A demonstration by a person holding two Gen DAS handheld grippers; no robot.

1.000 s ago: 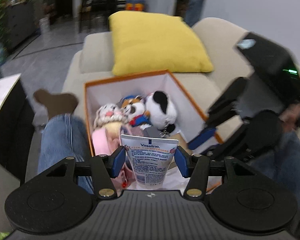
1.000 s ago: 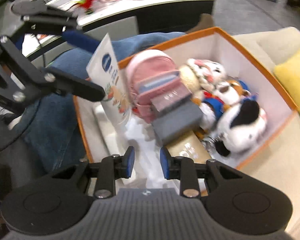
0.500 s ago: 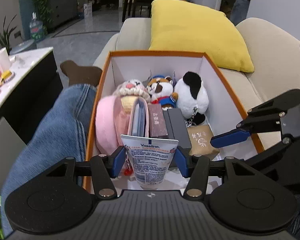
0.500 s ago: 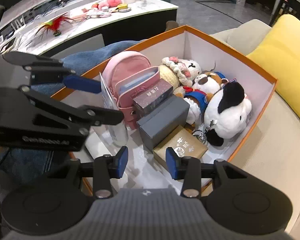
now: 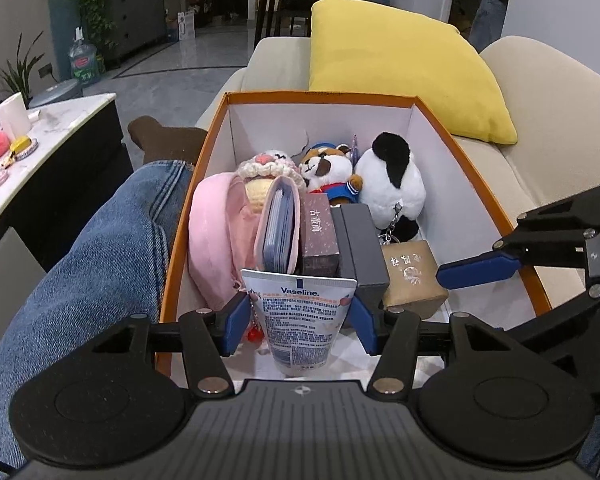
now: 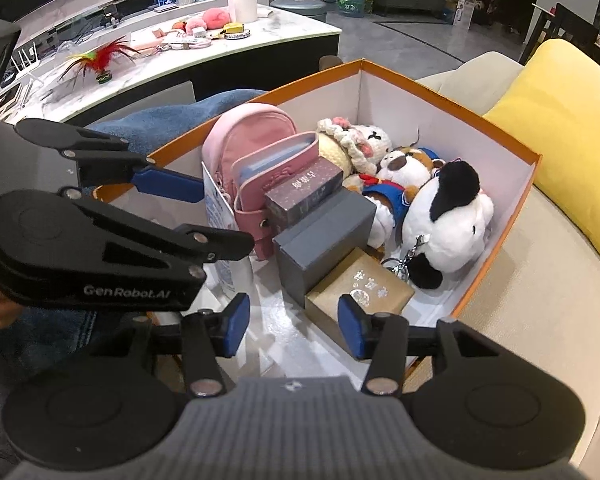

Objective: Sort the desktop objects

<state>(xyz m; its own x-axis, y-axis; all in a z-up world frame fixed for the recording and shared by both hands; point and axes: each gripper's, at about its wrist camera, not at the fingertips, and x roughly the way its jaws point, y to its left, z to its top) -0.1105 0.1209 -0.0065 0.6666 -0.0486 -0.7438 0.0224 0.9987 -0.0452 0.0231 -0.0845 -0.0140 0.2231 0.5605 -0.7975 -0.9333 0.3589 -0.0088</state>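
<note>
Claw (image 5: 300, 322) of the left hand is filling the bottom of the left wrist view, its two blue pads clamping one white Vaseline tube (image 5: 300, 316) at the near end of the orange box (image 5: 496, 216). The tube's lower end is dipping behind the claw body, so its cap is not showing. Behind it, four things are standing in a row: one pink backpack (image 5: 216, 236), one maroon box (image 5: 319, 236), one grey box (image 5: 362, 248) and one gold box (image 5: 410, 276). Three plush toys are sitting at the far end: a cream crocheted doll (image 5: 266, 168), a brown-and-white dog (image 5: 328, 170) and a panda (image 5: 392, 184). One yellow cushion (image 5: 400, 64) is leaning on the sofa beyond.

From the right wrist view, the right claw (image 6: 292, 326) is hanging over the box's near corner, its pads spread apart and gripping nothing. The left claw (image 6: 188, 216) is covering most of the tube (image 6: 220, 216), and its print is hard to read. The bench (image 6: 204, 60) behind is carrying small clutter, too small to count.
</note>
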